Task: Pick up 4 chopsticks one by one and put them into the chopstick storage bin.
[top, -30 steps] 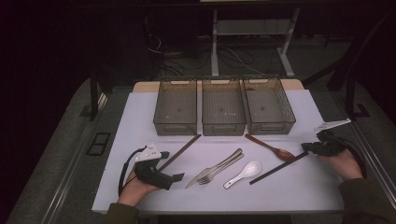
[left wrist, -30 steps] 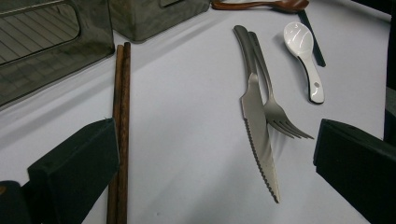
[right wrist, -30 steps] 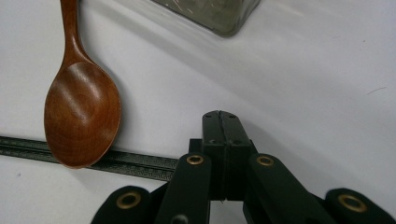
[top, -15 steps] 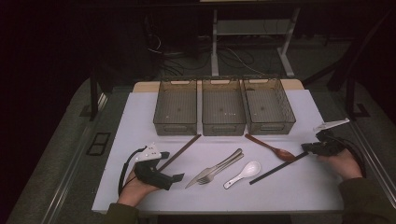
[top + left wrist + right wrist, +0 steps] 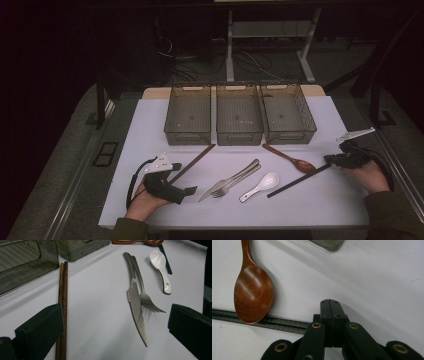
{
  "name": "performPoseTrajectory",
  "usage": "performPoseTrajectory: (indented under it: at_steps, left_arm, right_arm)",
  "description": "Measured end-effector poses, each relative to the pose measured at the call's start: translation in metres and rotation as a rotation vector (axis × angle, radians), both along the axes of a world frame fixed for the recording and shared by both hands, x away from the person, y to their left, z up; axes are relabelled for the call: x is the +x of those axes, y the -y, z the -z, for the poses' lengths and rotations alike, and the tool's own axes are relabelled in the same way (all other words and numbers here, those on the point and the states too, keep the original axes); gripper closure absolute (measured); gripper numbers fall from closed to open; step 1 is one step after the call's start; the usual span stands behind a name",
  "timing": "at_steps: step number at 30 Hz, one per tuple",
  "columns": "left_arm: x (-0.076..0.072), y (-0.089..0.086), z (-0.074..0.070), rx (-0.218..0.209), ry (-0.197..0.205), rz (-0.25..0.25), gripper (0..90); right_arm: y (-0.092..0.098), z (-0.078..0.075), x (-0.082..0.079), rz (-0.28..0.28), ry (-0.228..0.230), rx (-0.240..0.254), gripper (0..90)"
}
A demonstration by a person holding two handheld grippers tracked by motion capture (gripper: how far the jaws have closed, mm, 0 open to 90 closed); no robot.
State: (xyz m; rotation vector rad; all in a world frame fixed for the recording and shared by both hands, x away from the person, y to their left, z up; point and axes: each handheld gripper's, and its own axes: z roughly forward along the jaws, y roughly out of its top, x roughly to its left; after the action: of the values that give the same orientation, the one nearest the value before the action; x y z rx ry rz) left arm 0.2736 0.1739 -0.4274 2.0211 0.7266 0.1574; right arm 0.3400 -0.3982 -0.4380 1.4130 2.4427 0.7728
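Bins [image 5: 239,120], three in a row, stand empty at the far edge of my table [image 5: 150,130]; sorting hasn't begun. Between my hands lie brown chopsticks [image 5: 62,295], knife [image 5: 136,305] and fork [image 5: 146,298], white spoon [image 5: 160,265], wooden spoon [image 5: 253,293] and black chopsticks [image 5: 287,323]. My left gripper [image 5: 115,325] gapes wide toward the knife; my right gripper [image 5: 330,308] rests pinched together, empty. Next, I'd open it.
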Motion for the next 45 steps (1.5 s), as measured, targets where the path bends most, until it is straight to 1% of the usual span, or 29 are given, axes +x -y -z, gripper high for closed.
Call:
performPoseTrajectory:
  at_steps: [7, 11, 25, 45]
  left_arm:
    - [0.000, 0.001, 0.000, 0.000, -0.002, 0.006, 0.0]
    - [0.000, 0.000, 0.000, -0.001, -0.003, 0.006, 0.0]
    - [0.000, 0.001, 0.001, 0.005, -0.005, 0.019, 0.0]
    - [-0.001, 0.004, 0.002, 0.003, -0.011, 0.027, 0.0]
  right_arm:
    - [0.001, -0.001, -0.003, -0.002, -0.005, -0.006, 89.6]
    - [0.002, -0.001, -0.004, 0.002, -0.012, -0.002, 89.6]
    - [0.004, -0.002, -0.012, 0.002, -0.016, -0.017, 89.6]
    - [0.008, -0.003, -0.024, 0.004, -0.026, -0.016, 89.6]
